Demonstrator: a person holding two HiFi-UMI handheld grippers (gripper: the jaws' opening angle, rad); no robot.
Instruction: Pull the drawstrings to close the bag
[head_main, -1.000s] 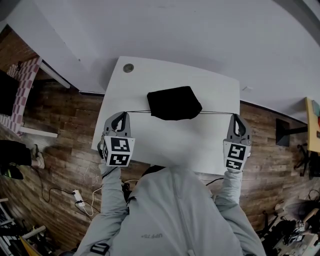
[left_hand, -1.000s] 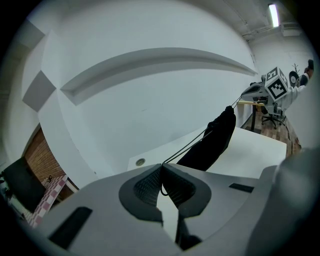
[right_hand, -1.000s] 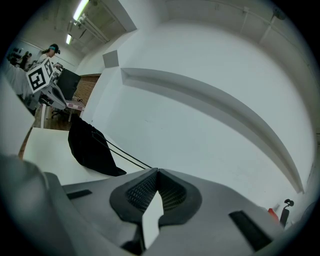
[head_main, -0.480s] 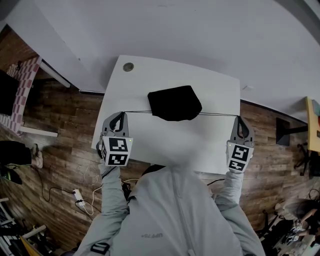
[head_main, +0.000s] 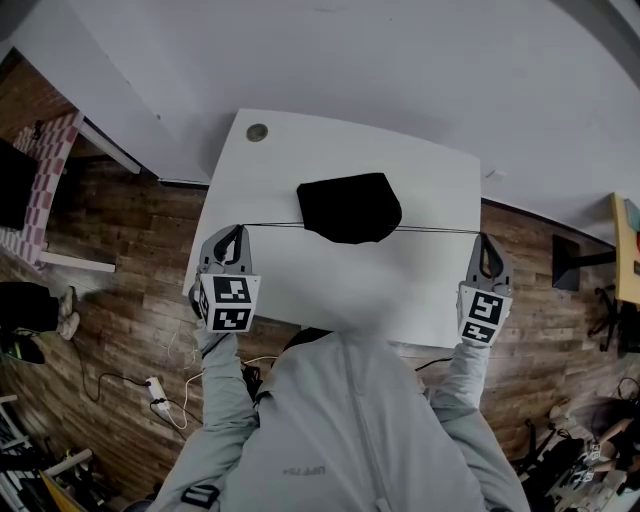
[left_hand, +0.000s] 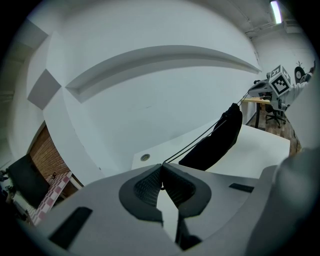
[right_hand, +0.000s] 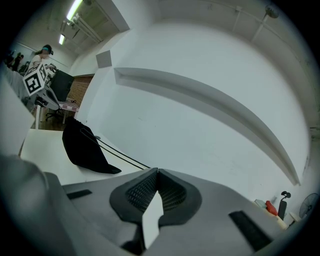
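Observation:
A black drawstring bag (head_main: 349, 207) lies near the middle of the white table (head_main: 430, 290). Thin black drawstrings run taut from both sides of the bag's near edge. The left drawstring (head_main: 272, 224) ends in my left gripper (head_main: 240, 228), which is shut on it at the table's left edge. The right drawstring (head_main: 440, 230) ends in my right gripper (head_main: 485, 238), shut on it past the table's right edge. The left gripper view shows the bag (left_hand: 215, 140) with the cord (left_hand: 192, 145) entering the closed jaws. From the right gripper view, the bag (right_hand: 82, 147) and cord (right_hand: 122, 157) appear likewise.
A round grommet (head_main: 257, 134) sits in the table's far left corner. Wooden floor (head_main: 130, 260) lies on both sides of the table, with cables and a power strip (head_main: 155, 390) at the lower left. A white wall (head_main: 400, 70) runs behind the table.
Both grippers have moved outward, the left one leftward and the right one rightward past the table edge. The strings stay taut and the bag's mouth has bunched slightly narrower.

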